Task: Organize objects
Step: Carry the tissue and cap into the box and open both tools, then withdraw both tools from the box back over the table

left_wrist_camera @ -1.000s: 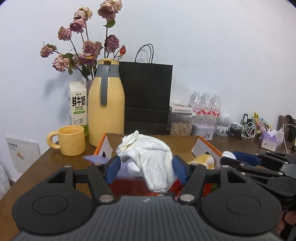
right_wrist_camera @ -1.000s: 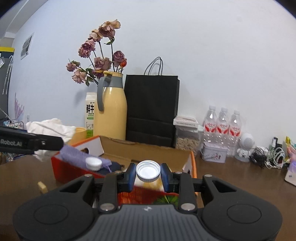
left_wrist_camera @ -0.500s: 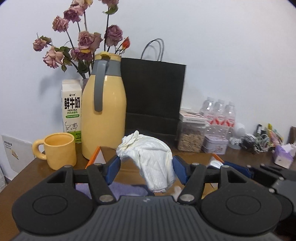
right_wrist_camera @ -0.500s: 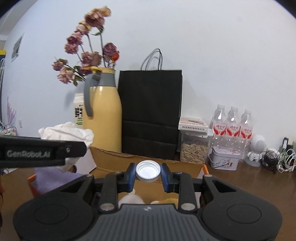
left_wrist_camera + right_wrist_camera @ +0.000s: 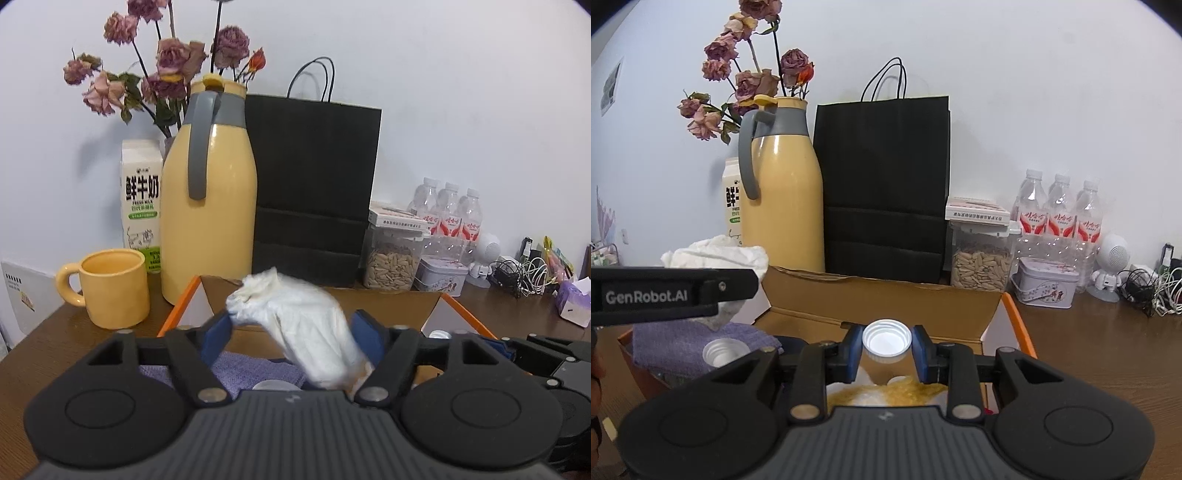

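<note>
An orange-edged cardboard box (image 5: 399, 295) (image 5: 879, 295) lies open under both grippers. My left gripper (image 5: 291, 325) has its jaws spread. A crumpled white tissue (image 5: 299, 325) is blurred between them and tips toward the right finger, over a purple cloth (image 5: 251, 369) in the box. From the right wrist view the tissue (image 5: 713, 254) shows behind the left gripper's arm. My right gripper (image 5: 886, 345) is shut on a white bottle cap (image 5: 886, 341) above the box. A second cap (image 5: 724, 350) rests on the purple cloth (image 5: 672, 343).
Behind the box stand a yellow thermos (image 5: 208, 192), a black paper bag (image 5: 314, 181), a milk carton (image 5: 142, 199), a yellow mug (image 5: 110, 288), a seed jar (image 5: 393, 258), a tin (image 5: 439, 275), water bottles (image 5: 448, 218) and cables (image 5: 521, 273). Dried roses rise behind the thermos.
Both grippers have moved forward over the box. The left jaws have spread wider and the tissue now slips down, blurred, toward the right. The right gripper still holds the cap.
</note>
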